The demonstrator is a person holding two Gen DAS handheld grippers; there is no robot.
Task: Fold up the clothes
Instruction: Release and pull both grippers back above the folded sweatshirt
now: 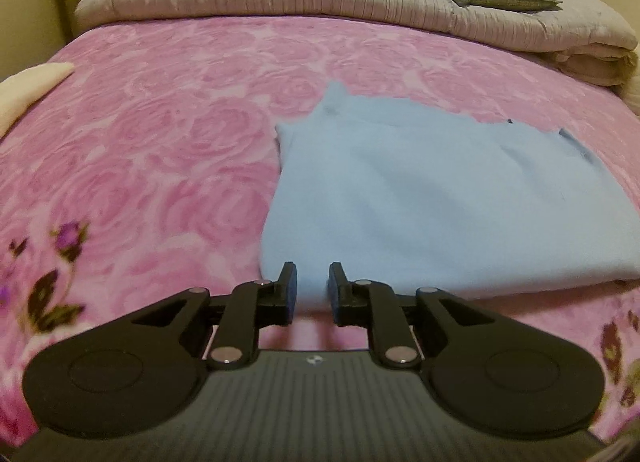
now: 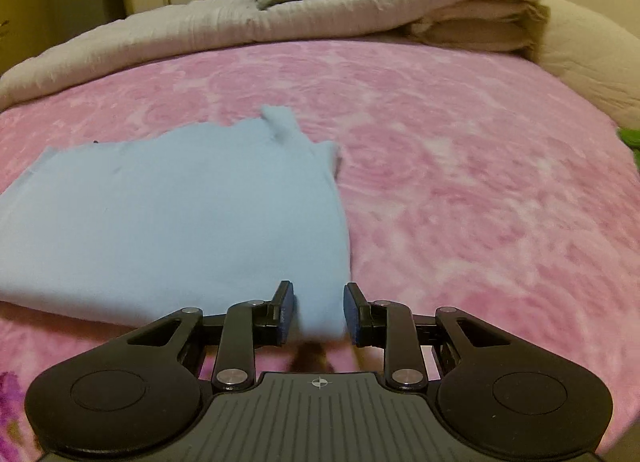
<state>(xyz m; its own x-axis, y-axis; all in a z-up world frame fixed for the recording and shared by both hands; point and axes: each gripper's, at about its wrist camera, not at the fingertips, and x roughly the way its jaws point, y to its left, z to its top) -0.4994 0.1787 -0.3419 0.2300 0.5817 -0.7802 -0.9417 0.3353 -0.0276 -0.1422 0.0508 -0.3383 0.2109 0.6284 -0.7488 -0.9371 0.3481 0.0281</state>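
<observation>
Fingers of the left gripper (image 1: 312, 290) and right gripper (image 2: 318, 312) stand narrowly parted around the near corners of the blue garment (image 1: 432, 201), lying partly folded on the bed (image 1: 160, 121). Either gripping or releasing; cannot tell which.

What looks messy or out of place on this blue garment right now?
On the blue garment, a small tab of cloth pokes out past the far edge, so that edge is uneven. The rest lies flat on the pink blanket.
</observation>
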